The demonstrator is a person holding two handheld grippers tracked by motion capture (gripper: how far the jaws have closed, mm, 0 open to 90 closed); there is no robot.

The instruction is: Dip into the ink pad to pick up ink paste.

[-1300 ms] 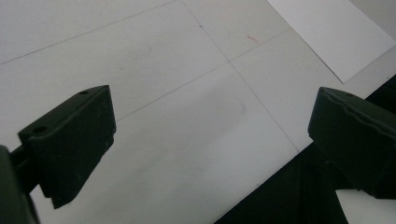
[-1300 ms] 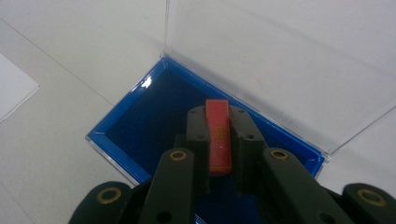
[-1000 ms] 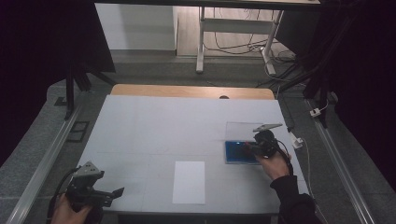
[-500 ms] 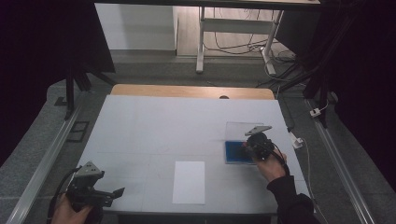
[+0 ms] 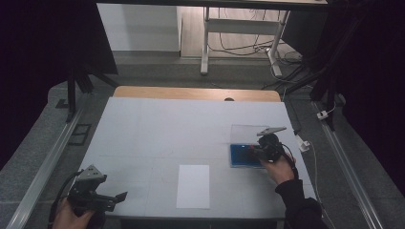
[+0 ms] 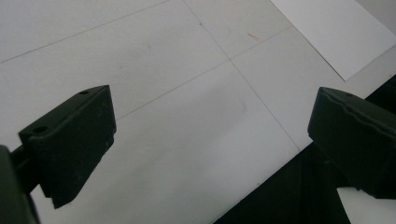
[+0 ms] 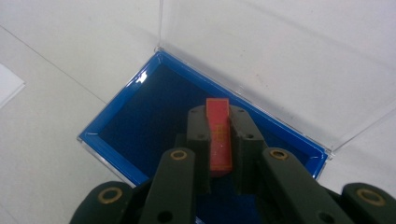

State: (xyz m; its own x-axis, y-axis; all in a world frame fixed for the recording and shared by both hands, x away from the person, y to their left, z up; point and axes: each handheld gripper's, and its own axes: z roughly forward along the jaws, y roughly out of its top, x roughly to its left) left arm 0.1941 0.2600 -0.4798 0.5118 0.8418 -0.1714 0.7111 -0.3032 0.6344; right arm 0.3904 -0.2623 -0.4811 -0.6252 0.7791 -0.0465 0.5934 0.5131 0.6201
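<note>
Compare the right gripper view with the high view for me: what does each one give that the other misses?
Right gripper view alone: a thin red strip clamped between the right gripper jaws, above the blue lining.

High view alone: the white paper sheet near the front edge, and the left gripper open at the table's front-left corner.

Both: the blue box with its clear lid open, on the white table.

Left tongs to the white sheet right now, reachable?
Probably yes: left tongs are open at the table's near-left corner, and bare tabletop lies between them and the white sheet.
</note>
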